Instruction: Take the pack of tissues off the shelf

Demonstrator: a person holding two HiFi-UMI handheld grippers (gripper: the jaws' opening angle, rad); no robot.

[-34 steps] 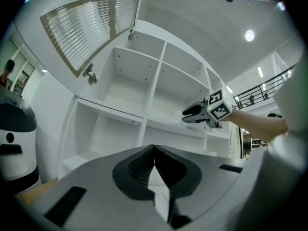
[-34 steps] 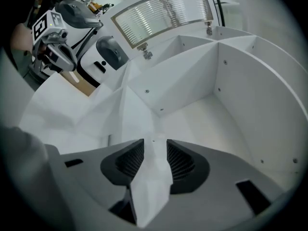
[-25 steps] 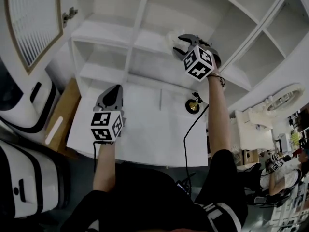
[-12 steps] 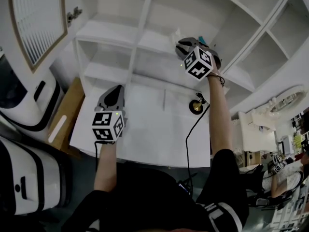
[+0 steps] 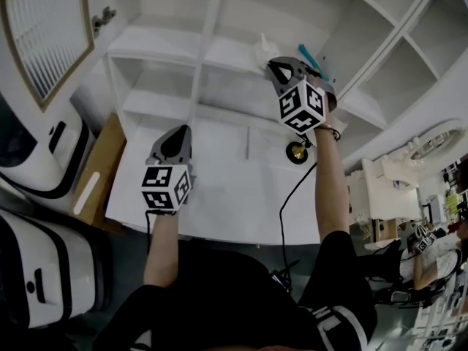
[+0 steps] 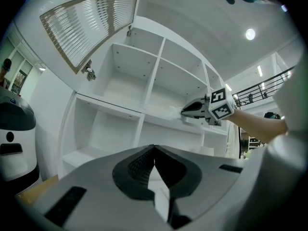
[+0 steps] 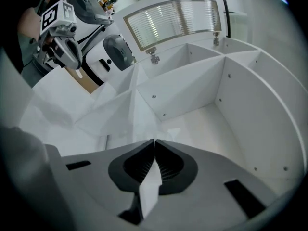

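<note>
The pack of tissues (image 5: 262,50) is a pale, crinkly packet on a middle shelf (image 5: 227,53) of the white shelving unit. My right gripper (image 5: 273,63) reaches up to it with its jaws closed, and the tips pinch the packet's near edge. In the right gripper view the packet (image 7: 172,131) shows as a faint translucent patch just past the closed tips of the right gripper (image 7: 154,141). The left gripper view shows the packet (image 6: 175,111) at the right gripper's nose. My left gripper (image 5: 178,131) hovers lower, over the white counter (image 5: 219,210), shut and empty.
A small brass-coloured round object (image 5: 296,152) sits on the counter near a black cable (image 5: 287,203). A louvred cabinet door (image 5: 44,35) hangs open at upper left. White rounded machines (image 5: 36,152) and a wooden board (image 5: 99,167) stand left of the counter.
The right gripper's jaws have gone from wide open to closed at the packet's edge. The left gripper has held its place.
</note>
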